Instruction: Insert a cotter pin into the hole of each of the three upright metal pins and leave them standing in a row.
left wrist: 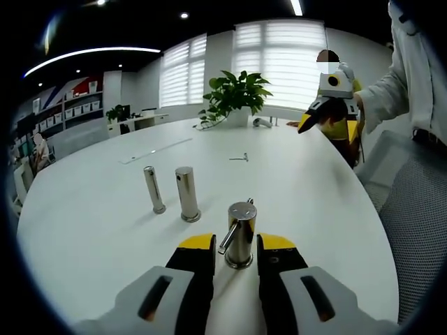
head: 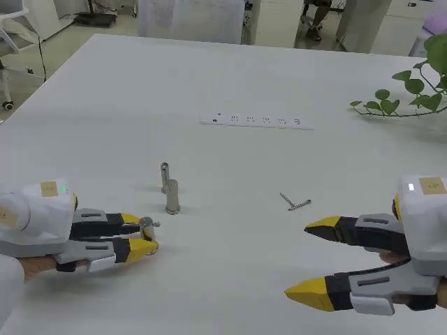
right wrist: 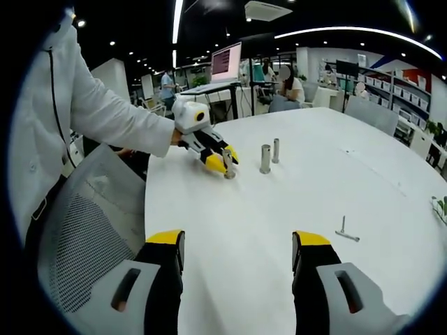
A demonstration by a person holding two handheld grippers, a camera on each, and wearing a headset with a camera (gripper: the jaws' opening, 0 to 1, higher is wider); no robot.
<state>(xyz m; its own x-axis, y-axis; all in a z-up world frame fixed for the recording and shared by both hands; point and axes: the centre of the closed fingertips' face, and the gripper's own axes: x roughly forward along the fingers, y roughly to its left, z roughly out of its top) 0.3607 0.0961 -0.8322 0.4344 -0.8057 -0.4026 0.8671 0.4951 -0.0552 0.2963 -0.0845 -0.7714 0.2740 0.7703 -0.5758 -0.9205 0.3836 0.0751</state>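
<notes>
Left hand-held gripper (head: 148, 232): jaws close either side of upright metal pin (left wrist: 239, 236), cotter fitted; gripping or just clear, cannot tell. Right hand-held gripper (head: 297, 259) wide apart, empty. Loose cotter pin (head: 295, 203) flat on table (head: 230, 286), just beyond right tips, nearer than left.

Open-plan office, long white table (head: 279, 70), monitor (right wrist: 225, 61), mesh chair (right wrist: 84, 237), shelving (left wrist: 70, 105)
</notes>
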